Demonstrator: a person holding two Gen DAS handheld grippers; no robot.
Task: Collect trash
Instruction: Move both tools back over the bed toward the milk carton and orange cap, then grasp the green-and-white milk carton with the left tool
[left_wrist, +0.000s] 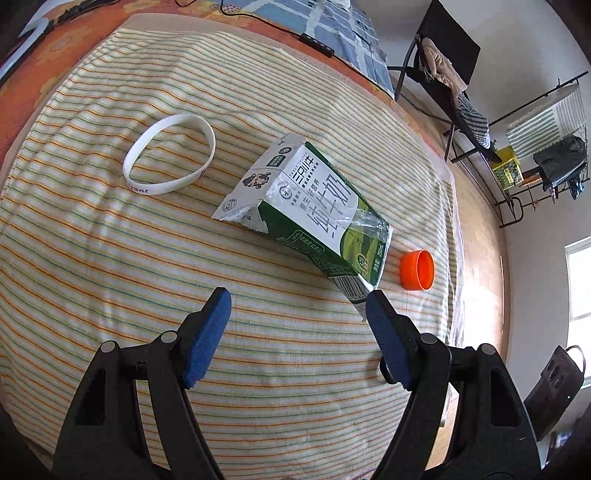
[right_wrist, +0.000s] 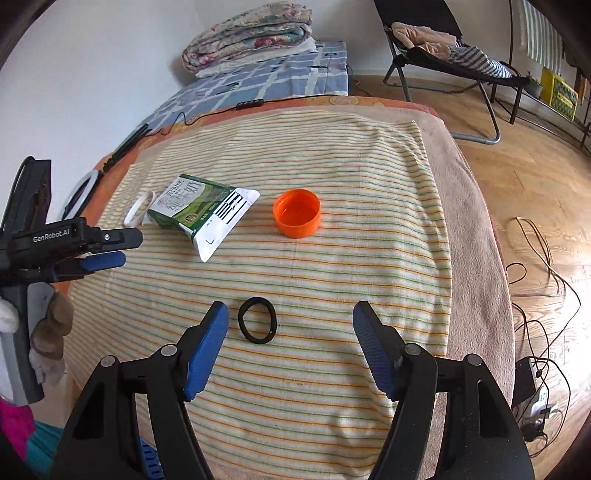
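On striped towel (right_wrist: 332, 155): flattened milk carton (left_wrist: 306, 210) lies btwn white wristband (left_wrist: 170, 155) & orange cap (left_wrist: 417, 269), black ring (right_wrist: 257, 320) nearer; left gripper (left_wrist: 297, 299) & right gripper (right_wrist: 290, 312) both spread, empty.

Daylight, bright and even in both views. Source looks like the window (left_wrist: 580, 284) at the right edge of the left wrist view, blown out white. Glare patch on the wood floor (right_wrist: 576, 280) in the right wrist view. Soft shadows in the folds of the striped towel (left_wrist: 110, 258). Focus sharp, no motion blur. Heavy fisheye bending, with dark vignetted corners.
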